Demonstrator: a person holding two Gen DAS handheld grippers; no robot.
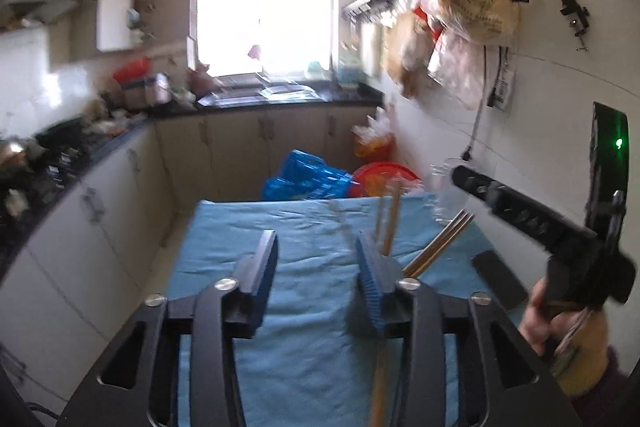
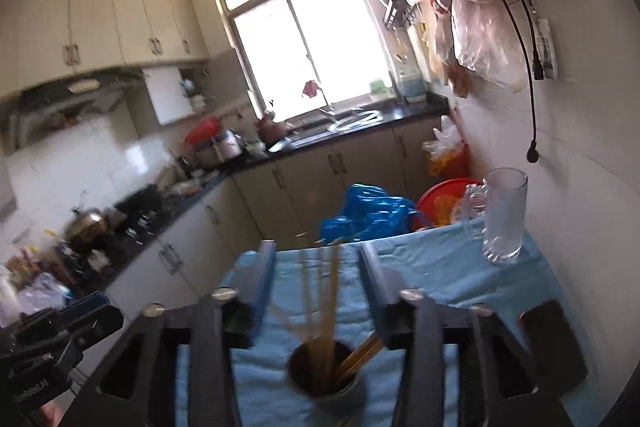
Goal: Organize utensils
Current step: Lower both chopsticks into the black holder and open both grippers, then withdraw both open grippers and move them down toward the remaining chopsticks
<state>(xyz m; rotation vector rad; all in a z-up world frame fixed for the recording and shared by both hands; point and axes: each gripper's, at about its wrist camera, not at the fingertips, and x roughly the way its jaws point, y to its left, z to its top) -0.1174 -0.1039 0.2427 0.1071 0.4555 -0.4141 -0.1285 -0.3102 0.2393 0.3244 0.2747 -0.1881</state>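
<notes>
In the right wrist view a dark round cup [image 2: 326,375] stands on the blue cloth [image 2: 440,267] between my open right fingers, holding several chopsticks [image 2: 324,307] that lean and blur. My right gripper [image 2: 316,263] is open and empty just above the cup. In the left wrist view my left gripper [image 1: 316,251] is open and empty over the cloth [image 1: 304,235]; chopsticks [image 1: 390,223] and metal ones [image 1: 440,243] stick up by its right finger. The right gripper's body [image 1: 540,223] shows at right, held by a hand.
A clear glass mug [image 2: 502,215] stands on the cloth's far right by the tiled wall. A dark flat object [image 2: 554,339] lies at the cloth's right edge. Blue bag [image 2: 368,211] and red basin [image 2: 448,199] sit beyond the table. Kitchen counter [image 2: 160,227] runs along the left.
</notes>
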